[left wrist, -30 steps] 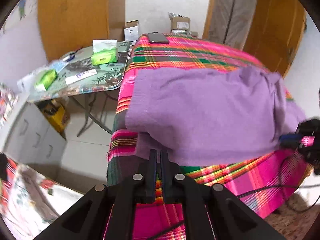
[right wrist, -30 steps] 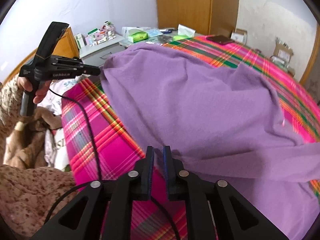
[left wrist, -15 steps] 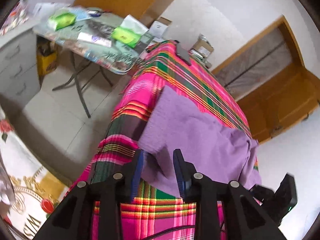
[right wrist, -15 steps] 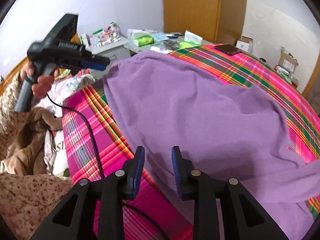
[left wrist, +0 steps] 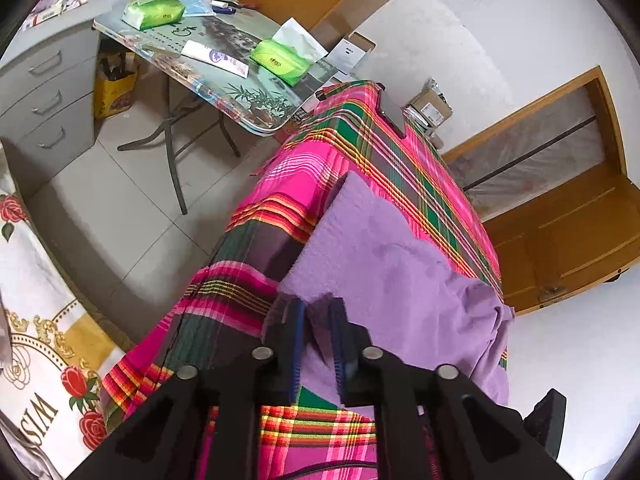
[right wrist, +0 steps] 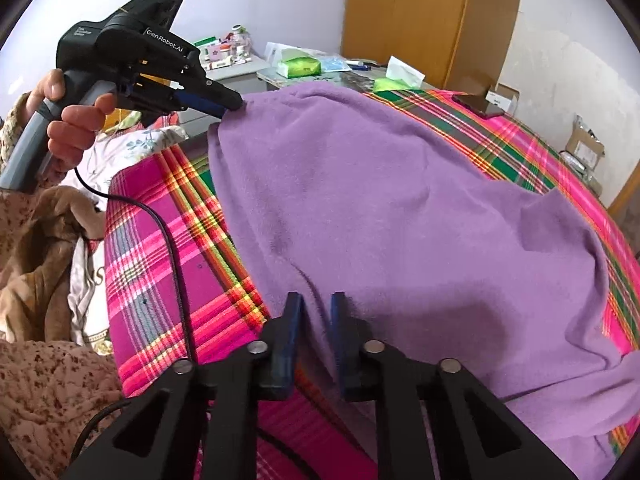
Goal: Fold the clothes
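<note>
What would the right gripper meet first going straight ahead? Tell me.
The purple cloth. The right gripper has its jaws closing on the cloth's near edge, so straight on looks like more cloth over the plaid bedspread, though depth is unclear.

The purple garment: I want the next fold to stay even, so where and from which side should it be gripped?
Grip the purple garment along its near edge, at the two ends, coming from the table's near side. That edge lies loose on the plaid tablecloth. The left gripper and the right gripper are closing on it there.
</note>
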`<action>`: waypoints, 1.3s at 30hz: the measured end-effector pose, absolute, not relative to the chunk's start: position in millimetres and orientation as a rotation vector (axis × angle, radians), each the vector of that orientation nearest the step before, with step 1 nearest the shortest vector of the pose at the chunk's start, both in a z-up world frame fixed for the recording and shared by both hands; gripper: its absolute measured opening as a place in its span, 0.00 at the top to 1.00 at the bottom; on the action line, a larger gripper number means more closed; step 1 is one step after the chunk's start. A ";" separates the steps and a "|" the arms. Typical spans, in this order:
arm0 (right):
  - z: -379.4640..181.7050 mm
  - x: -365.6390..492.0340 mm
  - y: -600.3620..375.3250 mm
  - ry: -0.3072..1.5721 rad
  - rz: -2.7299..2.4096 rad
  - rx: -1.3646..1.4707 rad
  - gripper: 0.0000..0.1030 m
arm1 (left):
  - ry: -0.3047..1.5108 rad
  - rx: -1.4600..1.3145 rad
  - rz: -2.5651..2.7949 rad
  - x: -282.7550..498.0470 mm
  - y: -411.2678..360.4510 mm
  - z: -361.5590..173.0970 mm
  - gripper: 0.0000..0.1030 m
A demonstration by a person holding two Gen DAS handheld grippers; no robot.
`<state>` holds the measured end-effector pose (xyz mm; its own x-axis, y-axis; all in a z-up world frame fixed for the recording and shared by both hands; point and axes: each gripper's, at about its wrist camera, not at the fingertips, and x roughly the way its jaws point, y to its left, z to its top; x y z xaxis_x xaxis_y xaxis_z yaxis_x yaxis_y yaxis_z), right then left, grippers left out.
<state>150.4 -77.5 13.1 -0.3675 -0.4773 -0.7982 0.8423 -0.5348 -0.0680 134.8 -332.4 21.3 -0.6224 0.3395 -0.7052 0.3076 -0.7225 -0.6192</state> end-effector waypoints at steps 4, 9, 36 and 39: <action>21.7 152.6 -73.4 0.597 -2.007 0.917 0.97 | -1.164 -1.319 2.591 139.3 -331.8 29.7 0.99; 45.1 160.9 -62.1 0.589 -2.030 0.845 0.97 | -1.155 -1.315 2.585 142.4 -326.7 35.4 1.00; 52.5 173.1 -52.7 0.554 -1.998 0.837 0.97 | -1.218 -1.400 2.694 142.1 -335.8 24.7 0.92; 46.0 177.8 -56.1 0.584 -1.981 0.846 0.97 | -1.197 -1.431 2.703 141.6 -335.0 19.8 0.92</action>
